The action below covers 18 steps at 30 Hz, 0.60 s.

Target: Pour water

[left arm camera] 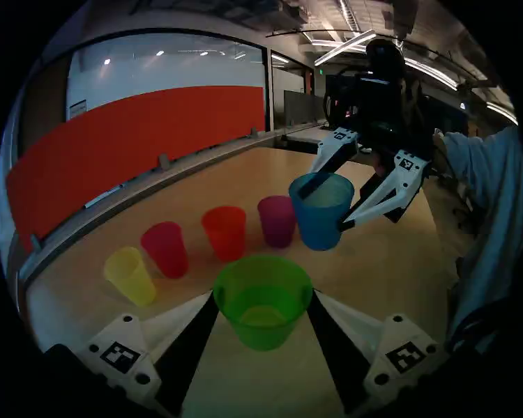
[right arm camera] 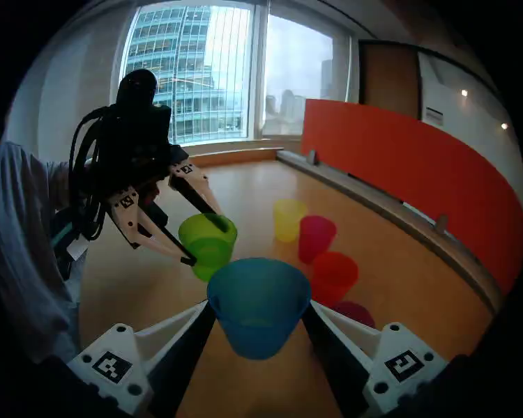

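My left gripper (left arm camera: 263,317) is shut on a green cup (left arm camera: 263,299), held upright above the wooden table (left arm camera: 387,265). Across from it, my right gripper (left arm camera: 329,211) holds a blue cup (left arm camera: 321,210), also upright. In the right gripper view the blue cup (right arm camera: 259,304) sits between the right gripper's (right arm camera: 259,317) fingers, and the green cup (right arm camera: 208,245) hangs in the left gripper (right arm camera: 207,244) farther off. Both cups are lifted and apart from each other. Liquid inside them is hard to make out.
A row of cups stands on the table: yellow (left arm camera: 130,276), red (left arm camera: 165,249), orange (left arm camera: 224,232) and purple (left arm camera: 277,221). An orange partition (left arm camera: 136,139) runs along the table's far edge. A person's sleeve (left arm camera: 488,209) is at the right. Windows (right arm camera: 213,70) lie beyond.
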Each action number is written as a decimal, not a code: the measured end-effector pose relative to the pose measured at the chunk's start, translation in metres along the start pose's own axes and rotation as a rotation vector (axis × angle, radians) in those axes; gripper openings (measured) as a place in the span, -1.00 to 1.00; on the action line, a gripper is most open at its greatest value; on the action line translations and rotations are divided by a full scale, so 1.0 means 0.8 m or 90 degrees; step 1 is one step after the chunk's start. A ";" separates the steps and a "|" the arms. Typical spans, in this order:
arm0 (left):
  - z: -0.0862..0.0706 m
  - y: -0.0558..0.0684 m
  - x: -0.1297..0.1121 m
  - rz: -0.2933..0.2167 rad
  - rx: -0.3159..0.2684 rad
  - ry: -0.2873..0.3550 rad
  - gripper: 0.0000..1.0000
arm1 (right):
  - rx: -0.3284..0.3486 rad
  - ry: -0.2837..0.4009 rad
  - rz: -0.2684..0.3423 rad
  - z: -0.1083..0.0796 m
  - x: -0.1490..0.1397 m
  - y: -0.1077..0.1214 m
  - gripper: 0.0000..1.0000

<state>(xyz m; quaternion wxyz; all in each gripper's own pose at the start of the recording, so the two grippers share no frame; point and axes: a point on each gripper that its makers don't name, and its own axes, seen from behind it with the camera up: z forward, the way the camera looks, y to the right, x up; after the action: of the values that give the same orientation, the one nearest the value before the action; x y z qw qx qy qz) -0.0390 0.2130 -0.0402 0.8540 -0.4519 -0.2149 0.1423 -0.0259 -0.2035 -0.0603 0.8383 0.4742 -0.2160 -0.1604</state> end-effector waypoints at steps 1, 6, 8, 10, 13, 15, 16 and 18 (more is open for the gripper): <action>0.001 -0.001 -0.003 0.001 -0.001 -0.005 0.72 | 0.001 -0.002 0.000 0.001 -0.002 0.000 0.80; 0.006 -0.004 -0.013 0.008 -0.005 -0.027 0.73 | 0.006 -0.016 0.001 0.010 -0.014 0.000 0.80; 0.008 -0.003 -0.016 0.012 -0.008 -0.033 0.72 | 0.010 -0.022 0.002 0.012 -0.020 -0.001 0.80; 0.011 -0.003 -0.018 0.017 -0.013 -0.040 0.72 | 0.011 -0.028 -0.001 0.015 -0.025 -0.001 0.80; 0.017 -0.002 -0.023 0.023 -0.019 -0.051 0.73 | 0.011 -0.037 -0.006 0.019 -0.033 -0.001 0.80; 0.021 -0.002 -0.027 0.028 -0.022 -0.058 0.73 | 0.012 -0.042 -0.009 0.022 -0.038 -0.001 0.80; 0.023 -0.002 -0.028 0.030 -0.022 -0.061 0.73 | 0.012 -0.044 -0.010 0.023 -0.040 -0.001 0.80; 0.027 -0.002 -0.031 0.035 -0.024 -0.066 0.73 | 0.012 -0.047 -0.011 0.026 -0.044 -0.001 0.80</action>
<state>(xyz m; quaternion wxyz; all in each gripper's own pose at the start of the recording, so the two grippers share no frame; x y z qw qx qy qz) -0.0712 0.2166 -0.0342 0.8287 -0.4658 -0.2493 0.1846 -0.0664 -0.2022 -0.0587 0.8236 0.4779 -0.2444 -0.1831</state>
